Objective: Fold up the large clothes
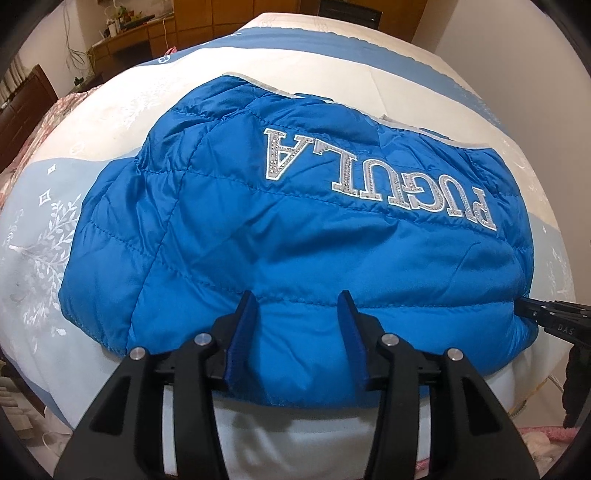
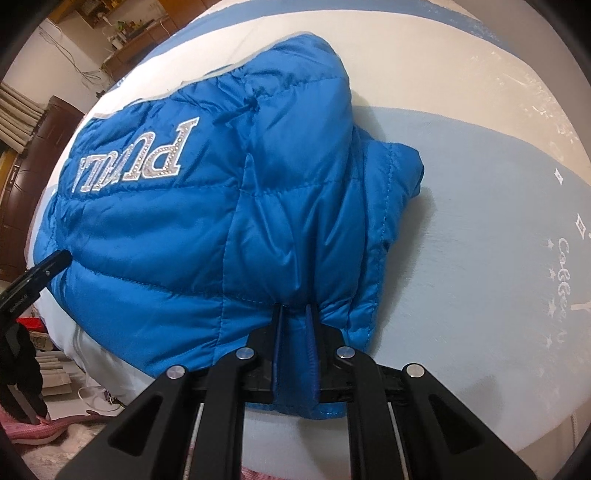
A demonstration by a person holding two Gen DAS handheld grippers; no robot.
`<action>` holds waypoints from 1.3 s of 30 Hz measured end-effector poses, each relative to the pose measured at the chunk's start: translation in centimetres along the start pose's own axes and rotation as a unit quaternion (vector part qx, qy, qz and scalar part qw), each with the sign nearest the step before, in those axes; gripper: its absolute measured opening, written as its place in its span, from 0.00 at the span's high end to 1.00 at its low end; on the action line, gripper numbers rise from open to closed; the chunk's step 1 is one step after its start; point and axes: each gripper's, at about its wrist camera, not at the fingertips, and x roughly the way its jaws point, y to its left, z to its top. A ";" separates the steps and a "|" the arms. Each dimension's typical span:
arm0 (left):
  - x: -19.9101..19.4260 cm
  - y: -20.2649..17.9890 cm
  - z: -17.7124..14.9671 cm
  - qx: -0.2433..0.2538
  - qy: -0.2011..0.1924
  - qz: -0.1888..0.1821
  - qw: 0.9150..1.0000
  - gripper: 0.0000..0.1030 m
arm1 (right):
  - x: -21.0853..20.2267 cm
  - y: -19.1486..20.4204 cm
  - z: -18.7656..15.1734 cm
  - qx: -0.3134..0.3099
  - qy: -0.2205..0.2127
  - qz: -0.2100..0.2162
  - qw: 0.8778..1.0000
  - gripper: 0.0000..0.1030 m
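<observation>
A blue quilted puffer jacket (image 1: 295, 240) with silver letters lies folded on the bed, back side up; it also shows in the right wrist view (image 2: 207, 229). My left gripper (image 1: 299, 299) is open, its blue fingers (image 1: 245, 321) astride the jacket's near edge without pinching it. My right gripper (image 2: 295, 314) is shut on a fold of the jacket's near edge at its right side. The right gripper's tip shows at the right of the left wrist view (image 1: 539, 314); the left gripper's tip shows at the left of the right wrist view (image 2: 44, 269).
The jacket rests on a bed (image 1: 74, 236) with a white and light-blue patterned cover (image 2: 480, 221). A dark wooden headboard or cabinet (image 2: 40, 155) and a cluttered wooden desk (image 1: 125, 33) stand beyond the bed. A pink fabric (image 2: 33, 428) lies on the floor below.
</observation>
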 end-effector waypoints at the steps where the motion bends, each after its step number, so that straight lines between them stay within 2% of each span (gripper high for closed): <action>1: 0.1 0.0 0.0 0.000 0.000 0.000 1.000 0.55 | 0.0 0.0 -0.1 0.000 0.000 0.000 1.000 0.90; 10: 0.4 0.4 -0.1 0.004 -0.002 -0.008 1.000 0.55 | 0.0 0.4 -0.8 0.003 -0.004 -0.012 1.000 0.90; 15: -0.9 1.5 -0.3 -0.004 -0.006 0.009 1.000 0.55 | -0.1 0.6 -0.9 0.009 -0.004 -0.011 1.000 0.90; 22: -3.4 4.9 -0.8 -0.035 -0.018 0.043 0.998 0.42 | -0.3 0.1 -0.4 0.019 0.000 -0.006 1.000 0.90; 25: -3.7 7.0 -1.2 -0.056 -0.016 0.052 0.997 0.40 | -0.3 0.1 -0.1 0.019 0.004 -0.010 1.000 0.90; 29: -3.4 10.0 -1.8 -0.106 -0.009 0.016 0.994 0.38 | -0.3 0.4 0.2 0.019 0.007 -0.016 1.000 0.90; 34: -3.0 13.2 -2.5 -0.173 -0.013 -0.047 0.984 0.33 | -0.4 1.0 0.4 0.020 0.006 -0.026 0.999 0.90; 38: -1.8 16.2 -3.4 -0.241 -0.009 -0.102 0.965 0.32 | -0.3 1.4 0.2 0.023 0.001 -0.030 0.999 0.90; 39: -1.5 17.0 -3.7 -0.263 -0.011 -0.125 0.957 0.32 | -0.3 1.6 0.0 0.023 0.000 -0.030 0.999 0.90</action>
